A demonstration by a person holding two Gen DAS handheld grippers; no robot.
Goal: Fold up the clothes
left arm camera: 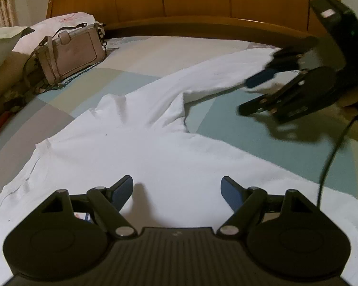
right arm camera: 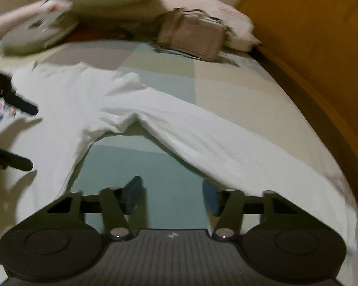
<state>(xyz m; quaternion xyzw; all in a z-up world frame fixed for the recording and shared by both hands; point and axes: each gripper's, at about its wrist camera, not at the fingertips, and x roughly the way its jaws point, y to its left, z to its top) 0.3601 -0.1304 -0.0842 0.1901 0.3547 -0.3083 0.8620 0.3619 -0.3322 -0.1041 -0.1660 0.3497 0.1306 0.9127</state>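
Note:
A white long-sleeved shirt point(left arm camera: 136, 147) lies spread on the bed, one sleeve point(left arm camera: 222, 71) stretched toward the headboard. My left gripper point(left arm camera: 177, 191) hovers open over the shirt's body, nothing between its blue pads. In the left wrist view my right gripper point(left arm camera: 248, 95) is at the right, open, above the sleeve and the sheet. In the right wrist view my right gripper point(right arm camera: 171, 195) stands open over bare sheet beside the sleeve point(right arm camera: 214, 147), in the gap between sleeve and body. The left gripper's fingers point(right arm camera: 23, 106) show at that view's left edge.
A beige handbag point(left arm camera: 71, 54) with a strap rests against pillows point(left arm camera: 2, 47) at the bed's far left. The wooden headboard point(left arm camera: 198, 2) runs along the back. The sheet point(left arm camera: 262, 138) is pale blue, grey and cream patches. A black cable point(left arm camera: 331, 157) hangs at right.

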